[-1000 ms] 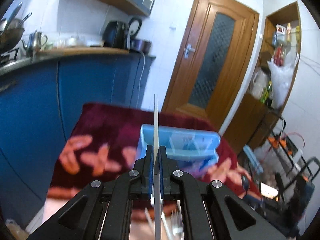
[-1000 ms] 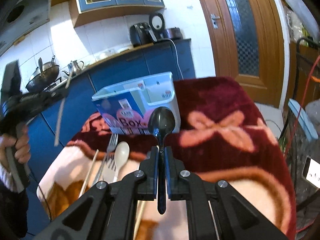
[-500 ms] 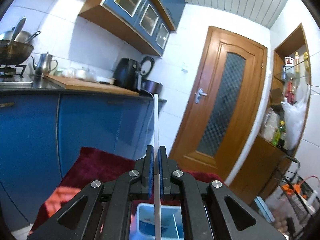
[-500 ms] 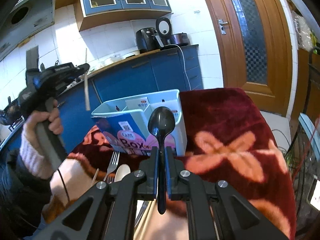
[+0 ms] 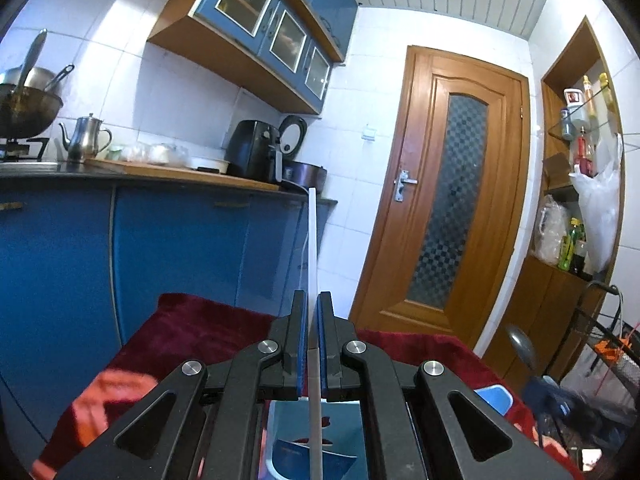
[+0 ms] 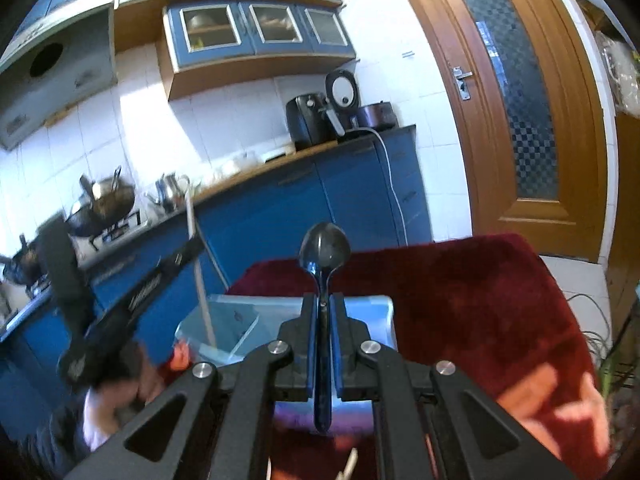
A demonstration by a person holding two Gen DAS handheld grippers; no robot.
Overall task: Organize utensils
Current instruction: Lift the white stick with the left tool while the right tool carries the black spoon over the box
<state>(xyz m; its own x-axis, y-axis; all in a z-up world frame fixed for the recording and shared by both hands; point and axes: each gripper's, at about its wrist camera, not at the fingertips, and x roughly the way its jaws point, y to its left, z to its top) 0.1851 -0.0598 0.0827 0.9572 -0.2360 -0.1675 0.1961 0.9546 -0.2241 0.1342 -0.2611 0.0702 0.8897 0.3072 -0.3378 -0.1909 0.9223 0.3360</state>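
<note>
Left wrist view first: the left gripper [image 5: 312,300] has its blue-padded jaws clamped on a pale chopstick [image 5: 313,256], which runs straight up between them and sticks out well past the tips, its end level with the edge of the kitchen counter [image 5: 160,174] behind. Below the jaws, the chopstick's lower part hangs over the open mouth of a light blue plastic box [image 5: 496,398] that sits on a dark red blanket [image 5: 208,328] with orange shapes. A metal teapot [image 5: 84,138] and a black air fryer [image 5: 252,152] stand on the counter, and a wooden door [image 5: 452,208] with patterned glass fills the right half.

From the right wrist, the right gripper [image 6: 323,300] is pinched tight on a black spoon [image 6: 325,248] — handle down between the pads, bowl upright above the tips. The same box [image 6: 224,320] lies just behind and below these jaws, and the chopstick [image 6: 198,264] slants down into its left compartment, held by the left gripper [image 6: 192,240], which is blurred. A hand [image 6: 120,384] at the lower left grasps that tool's handle, also blurred. A wok [image 6: 106,200] sits on the stove at the left — the blanket [image 6: 460,304] spreads to the right.
</note>
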